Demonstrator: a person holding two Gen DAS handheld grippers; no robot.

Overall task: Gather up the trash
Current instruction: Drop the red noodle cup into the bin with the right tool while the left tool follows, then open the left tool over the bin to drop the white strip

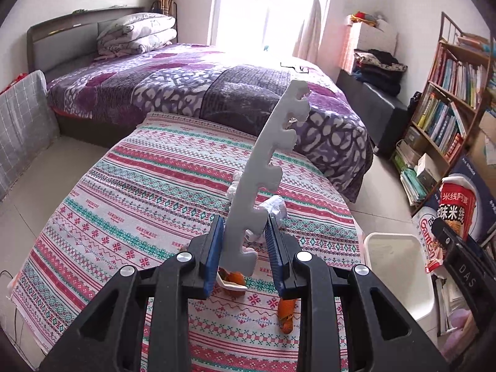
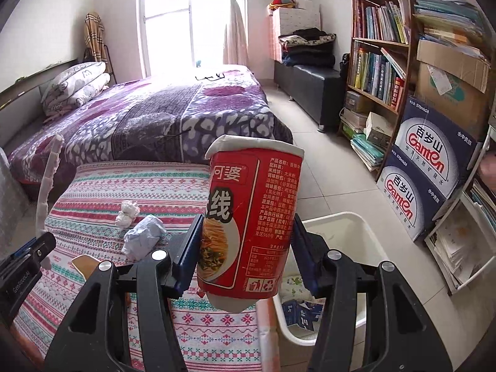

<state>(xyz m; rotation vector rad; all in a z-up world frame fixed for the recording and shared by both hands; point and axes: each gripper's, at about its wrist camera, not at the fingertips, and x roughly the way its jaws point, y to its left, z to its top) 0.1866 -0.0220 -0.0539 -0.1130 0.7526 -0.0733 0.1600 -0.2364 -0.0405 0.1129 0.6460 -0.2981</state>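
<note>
My left gripper (image 1: 245, 232) is shut on a long white notched foam strip (image 1: 266, 167) that stands up above the patterned table (image 1: 139, 217). The strip also shows at the left of the right wrist view (image 2: 49, 173). My right gripper (image 2: 246, 235) is shut on a red instant-noodle cup (image 2: 248, 217), held near the table's right edge beside the white trash bin (image 2: 350, 232). The cup (image 1: 454, 214) and bin (image 1: 396, 266) show at the right of the left wrist view. Crumpled paper balls (image 2: 144, 235) (image 2: 127, 212) and orange peel (image 1: 286, 313) lie on the table.
A purple bed (image 1: 201, 93) stands beyond the table. A bookshelf (image 2: 381, 62) and Ganten water boxes (image 2: 424, 167) line the right wall. The bin holds some wrappers (image 2: 302, 307). Tiled floor (image 2: 334, 167) runs between bed and shelf.
</note>
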